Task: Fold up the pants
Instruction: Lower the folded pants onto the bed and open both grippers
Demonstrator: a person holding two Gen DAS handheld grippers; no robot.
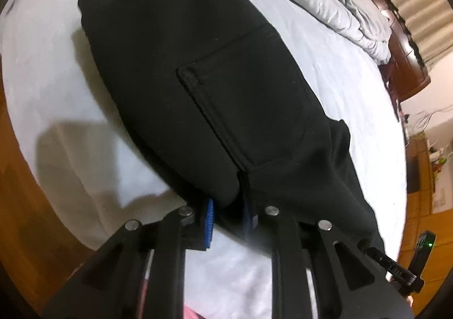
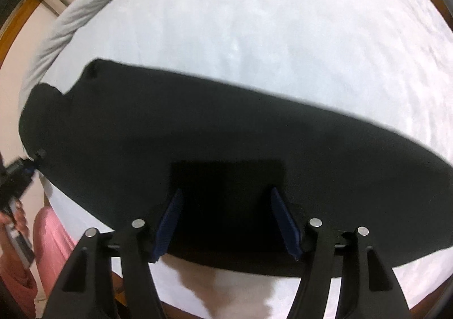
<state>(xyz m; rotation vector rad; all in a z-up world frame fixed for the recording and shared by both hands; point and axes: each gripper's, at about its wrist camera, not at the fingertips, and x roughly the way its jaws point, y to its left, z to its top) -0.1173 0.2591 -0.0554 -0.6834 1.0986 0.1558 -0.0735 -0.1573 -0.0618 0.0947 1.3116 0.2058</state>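
Left gripper (image 1: 226, 215): your jaws pinch the pants' (image 1: 198, 78) near edge.
Pants: they lie long and flat across the bed (image 1: 325, 69), pocket up.
Right gripper (image 2: 226, 222): your jaws stand apart over the cloth, holding nothing.
Progress: you seem to have folded them lengthwise; crosswise folds remain.

- L gripper (image 1: 228, 215): angled steeply down, fingers (image 1: 209, 222) nearly together, pinching black cloth betw. blue pads.
- R gripper (image 2: 226, 222): angled steeply down, fingers (image 2: 284, 222) spread wide, pads apart, nothing pinched.
- Hand (image 2: 17, 219) grips L gripper's handle, seen from R cam.
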